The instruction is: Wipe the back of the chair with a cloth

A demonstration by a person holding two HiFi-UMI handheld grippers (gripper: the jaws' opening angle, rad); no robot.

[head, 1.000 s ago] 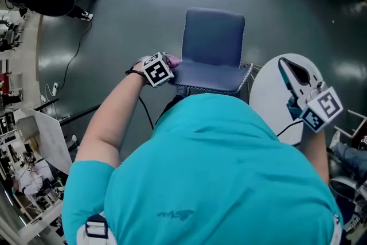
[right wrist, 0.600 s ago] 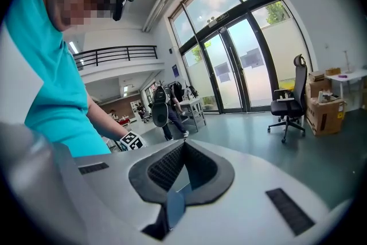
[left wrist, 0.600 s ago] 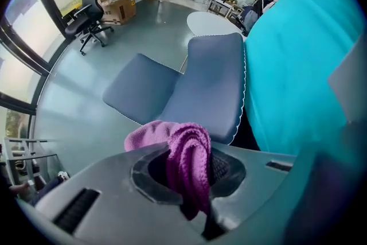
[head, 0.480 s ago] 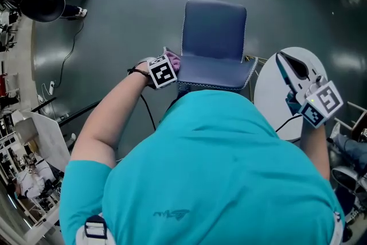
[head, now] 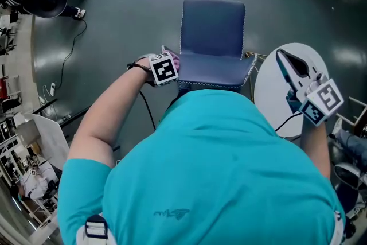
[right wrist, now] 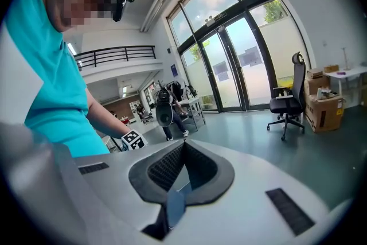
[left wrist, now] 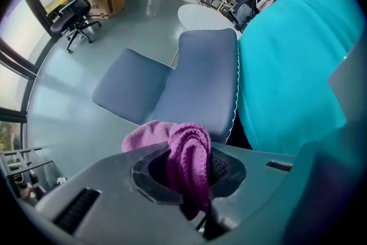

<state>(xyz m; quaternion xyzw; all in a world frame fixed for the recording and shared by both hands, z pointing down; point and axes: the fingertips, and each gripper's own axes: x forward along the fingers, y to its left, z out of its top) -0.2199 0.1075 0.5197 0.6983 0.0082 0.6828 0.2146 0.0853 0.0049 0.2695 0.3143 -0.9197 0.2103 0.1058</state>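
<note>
Cloth [left wrist: 186, 152] at the left edge of the chair back [head: 215, 70], wiping seemingly just started
Left gripper [head: 171, 66] is clamped on the purple cloth; right gripper [right wrist: 180, 163] is closed on nothing, off above the table [head: 269, 94]. Most of the chair back likely remains to wipe

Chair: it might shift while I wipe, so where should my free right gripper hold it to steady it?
Probably the backrest's top edge near its right corner, coming from behind and above with the jaws straddling the slim panel. That corner lies closest to the right gripper, which is shut and empty. It is also clear of the purple cloth that the left gripper holds at the left side.
</note>
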